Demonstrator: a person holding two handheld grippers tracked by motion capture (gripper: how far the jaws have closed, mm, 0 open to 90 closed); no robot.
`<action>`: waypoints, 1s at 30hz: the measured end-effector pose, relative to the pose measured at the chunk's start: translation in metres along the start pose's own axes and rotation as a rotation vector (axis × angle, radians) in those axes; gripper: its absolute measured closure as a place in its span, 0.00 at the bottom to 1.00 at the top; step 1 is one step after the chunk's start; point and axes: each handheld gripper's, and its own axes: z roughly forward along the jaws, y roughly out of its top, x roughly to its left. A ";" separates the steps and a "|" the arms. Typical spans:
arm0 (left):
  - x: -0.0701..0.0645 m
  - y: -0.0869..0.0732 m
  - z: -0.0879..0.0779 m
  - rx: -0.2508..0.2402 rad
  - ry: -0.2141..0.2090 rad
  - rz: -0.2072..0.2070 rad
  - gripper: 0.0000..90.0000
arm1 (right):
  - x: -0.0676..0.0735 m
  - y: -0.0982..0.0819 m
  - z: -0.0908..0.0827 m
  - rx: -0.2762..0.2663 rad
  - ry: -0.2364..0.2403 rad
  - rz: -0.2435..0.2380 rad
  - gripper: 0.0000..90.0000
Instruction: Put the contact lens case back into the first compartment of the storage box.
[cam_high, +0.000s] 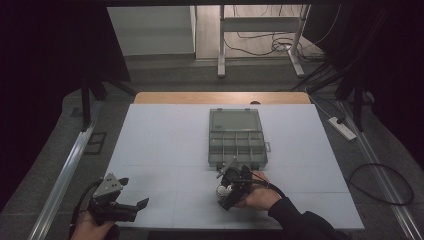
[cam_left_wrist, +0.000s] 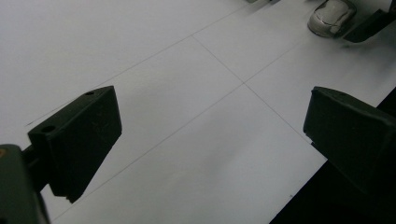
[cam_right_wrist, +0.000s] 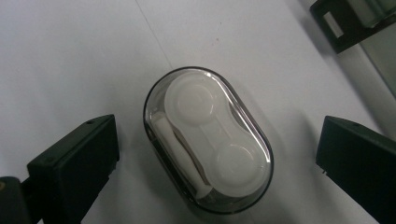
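No legible writing, clear oval case (cam_right_wrist: 208, 140), perhaps contact-lens holder inside

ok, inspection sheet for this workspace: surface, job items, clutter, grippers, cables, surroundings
Surface: white board with thin seam lines, wooden edge at the far side.
Job's things: compartment box, lid open; clear oval case holding a white twin-cup insert, flat on the board.
Clutter: nothing seen.
Grippers: left gripper open over bare board; right gripper open, jaws either side of the case, not touching.
Cables: cable trails from the right gripper; floor cables right of the table.
Surroundings: power strip, metal stand, dark curtains.
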 end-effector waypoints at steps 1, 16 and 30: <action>0.000 0.000 0.000 0.000 0.000 0.001 0.05 | 0.000 0.000 0.002 0.008 -0.009 -0.009 0.00; 0.000 0.000 0.000 0.001 0.002 0.004 0.05 | 0.000 0.000 -0.007 -0.040 0.035 -0.096 0.44; -0.001 0.000 0.000 0.000 0.006 0.008 0.05 | 0.002 0.003 -0.010 -0.039 0.029 -0.096 0.54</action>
